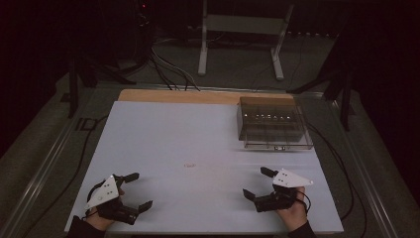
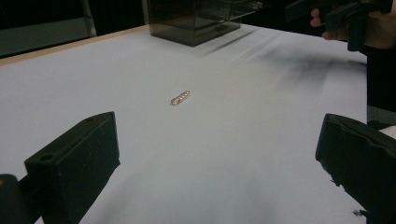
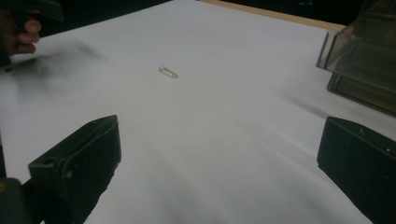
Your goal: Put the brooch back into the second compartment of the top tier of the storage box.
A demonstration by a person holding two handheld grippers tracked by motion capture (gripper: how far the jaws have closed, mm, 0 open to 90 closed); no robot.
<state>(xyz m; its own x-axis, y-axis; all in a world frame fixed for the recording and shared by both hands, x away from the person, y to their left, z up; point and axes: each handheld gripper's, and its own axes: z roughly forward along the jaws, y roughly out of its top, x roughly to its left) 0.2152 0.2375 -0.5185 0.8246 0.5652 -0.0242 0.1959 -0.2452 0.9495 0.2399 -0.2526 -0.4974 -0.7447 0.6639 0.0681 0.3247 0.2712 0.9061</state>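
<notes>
- A white table (image 1: pixel 163 129) spans the middle of the high view.
- A smoky clear box (image 1: pixel 271 123) stands upper right of centre.
- The left gripper (image 1: pixel 134 191), lower left, and the right gripper (image 1: pixel 255 182), lower right, both gape wide, holding nothing.
- A small gold clasp (image 1: pixel 190 165) lies at centre, apart from both.

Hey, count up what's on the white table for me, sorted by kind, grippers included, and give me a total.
Grippers: 2, the left gripper and the right gripper, both open
Small metal clasp: 1, lying mid-table
Clear plastic compartment box: 1, at the far right corner
Total: 4
</notes>
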